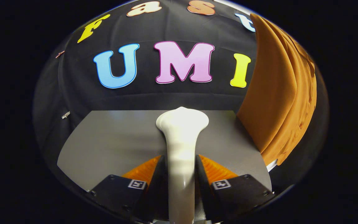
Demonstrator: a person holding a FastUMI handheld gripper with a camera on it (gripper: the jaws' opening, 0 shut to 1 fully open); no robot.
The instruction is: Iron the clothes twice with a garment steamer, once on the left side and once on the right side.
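A white garment steamer (181, 137) stands between my fingers, its handle running back toward me and its wide head pointing forward over the grey table (110, 140). My gripper (181, 168) is shut on the steamer's handle, both fingers pressing its sides. An orange garment (278, 93) hangs to the right, beyond and beside the steamer's head, with a row of small buttons down its right part. The steamer's head is apart from the cloth, left of its hanging edge.
The grey table stretches ahead and to the left of the fingers. The black cloth wall (82, 93) rises behind the table. The garment's lower hem (272, 155) drops over the table's right edge.
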